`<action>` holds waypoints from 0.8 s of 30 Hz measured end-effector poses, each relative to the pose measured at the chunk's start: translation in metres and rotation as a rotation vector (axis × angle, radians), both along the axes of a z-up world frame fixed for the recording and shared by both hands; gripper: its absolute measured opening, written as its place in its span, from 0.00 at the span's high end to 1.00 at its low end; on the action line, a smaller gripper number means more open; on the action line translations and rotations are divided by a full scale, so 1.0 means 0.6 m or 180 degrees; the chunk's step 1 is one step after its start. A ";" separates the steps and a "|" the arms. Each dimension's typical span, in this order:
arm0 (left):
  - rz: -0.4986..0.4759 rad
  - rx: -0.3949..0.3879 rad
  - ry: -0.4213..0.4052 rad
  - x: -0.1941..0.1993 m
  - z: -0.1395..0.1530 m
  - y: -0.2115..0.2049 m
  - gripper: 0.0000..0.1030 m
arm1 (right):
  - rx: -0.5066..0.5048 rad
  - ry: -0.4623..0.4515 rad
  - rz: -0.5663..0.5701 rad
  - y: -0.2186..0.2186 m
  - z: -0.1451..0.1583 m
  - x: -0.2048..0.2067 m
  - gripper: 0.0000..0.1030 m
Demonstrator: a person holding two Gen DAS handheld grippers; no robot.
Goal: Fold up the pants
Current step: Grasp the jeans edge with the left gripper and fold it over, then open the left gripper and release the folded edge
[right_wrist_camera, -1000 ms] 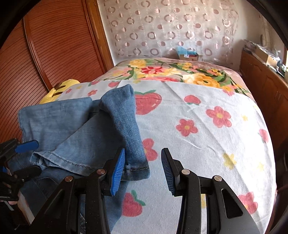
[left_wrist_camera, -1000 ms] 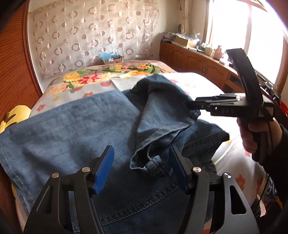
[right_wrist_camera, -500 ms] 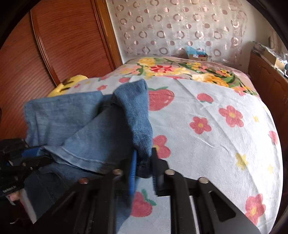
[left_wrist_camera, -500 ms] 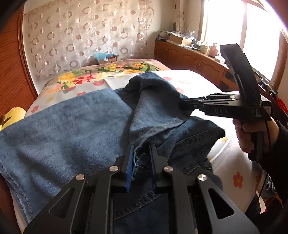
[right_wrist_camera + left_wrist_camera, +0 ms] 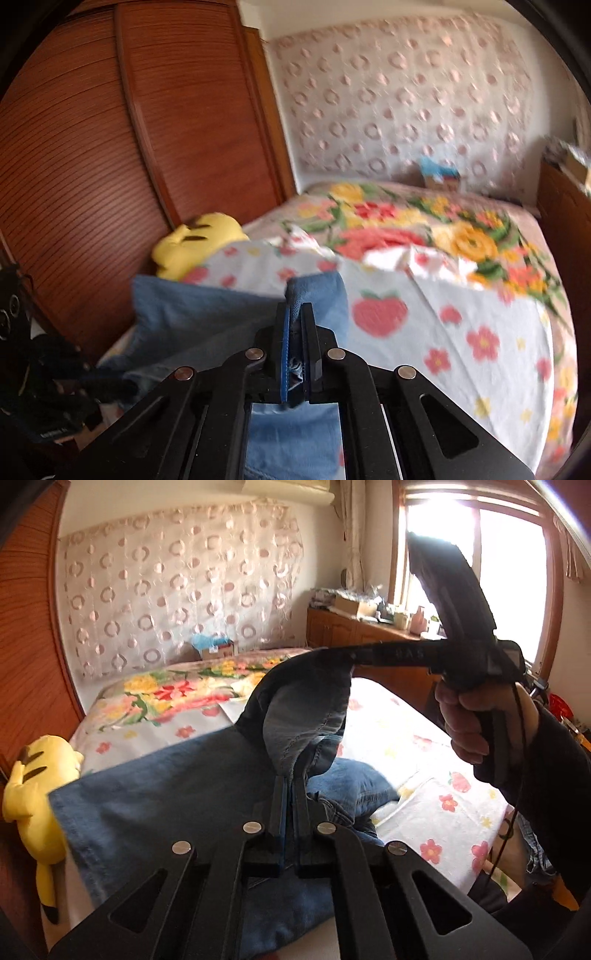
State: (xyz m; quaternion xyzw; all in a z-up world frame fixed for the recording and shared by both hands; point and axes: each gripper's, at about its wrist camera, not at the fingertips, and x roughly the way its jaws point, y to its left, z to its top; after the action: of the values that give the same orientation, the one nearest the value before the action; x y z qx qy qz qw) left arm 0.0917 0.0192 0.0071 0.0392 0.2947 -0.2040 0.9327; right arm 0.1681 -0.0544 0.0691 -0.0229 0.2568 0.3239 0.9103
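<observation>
Above the floral bedsheet (image 5: 417, 738), left gripper (image 5: 290, 781) and right gripper (image 5: 294, 314), jaws just closed, each pinch denim of the blue jeans (image 5: 177, 812), raising folds; remaining denim lies beside the yellow plush toy (image 5: 33, 794).

Both grippers' fingers (image 5: 290, 794) clamped on lifted jeans (image 5: 306, 716).

pants (image 5: 155, 812) on bed (image 5: 399, 716) — plush toy (image 5: 33, 794) at its left edge, box (image 5: 218, 650) behind
</observation>
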 end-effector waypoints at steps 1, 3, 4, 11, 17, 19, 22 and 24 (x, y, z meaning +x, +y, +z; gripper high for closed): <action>0.0004 -0.0011 -0.0021 -0.003 0.004 0.004 0.97 | 0.0001 -0.0050 0.0051 0.008 0.011 -0.009 0.95; 0.0041 -0.0044 -0.0076 -0.018 0.014 0.021 0.97 | -0.0001 -0.0141 0.0147 0.025 0.032 -0.024 0.95; 0.0065 -0.0063 -0.0099 -0.024 0.018 0.030 0.97 | -0.0001 -0.0178 0.0198 0.032 0.040 -0.031 0.95; 0.0344 -0.0134 -0.0105 -0.066 0.007 0.098 0.97 | -0.0090 -0.0251 0.0546 0.097 0.056 -0.056 0.95; 0.0578 -0.0158 0.0078 -0.079 -0.044 0.147 0.97 | -0.0276 -0.0140 0.0778 0.169 0.041 -0.023 0.95; 0.0619 -0.0163 0.0153 -0.077 -0.061 0.158 0.97 | -0.0354 -0.0091 0.0824 0.190 0.043 -0.004 0.95; 0.0701 -0.0163 0.0254 -0.071 -0.086 0.170 0.97 | -0.0490 -0.0030 0.0880 0.224 0.037 0.015 0.95; 0.0727 -0.0169 0.0294 -0.072 -0.096 0.175 0.97 | -0.0570 0.0004 0.0893 0.241 0.034 0.028 0.95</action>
State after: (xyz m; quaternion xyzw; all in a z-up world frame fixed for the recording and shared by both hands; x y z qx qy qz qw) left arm 0.0484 0.1241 -0.0505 -0.0288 0.3343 -0.1057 0.9361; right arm 0.1846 0.0905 0.0892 -0.1393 0.2795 0.4237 0.8503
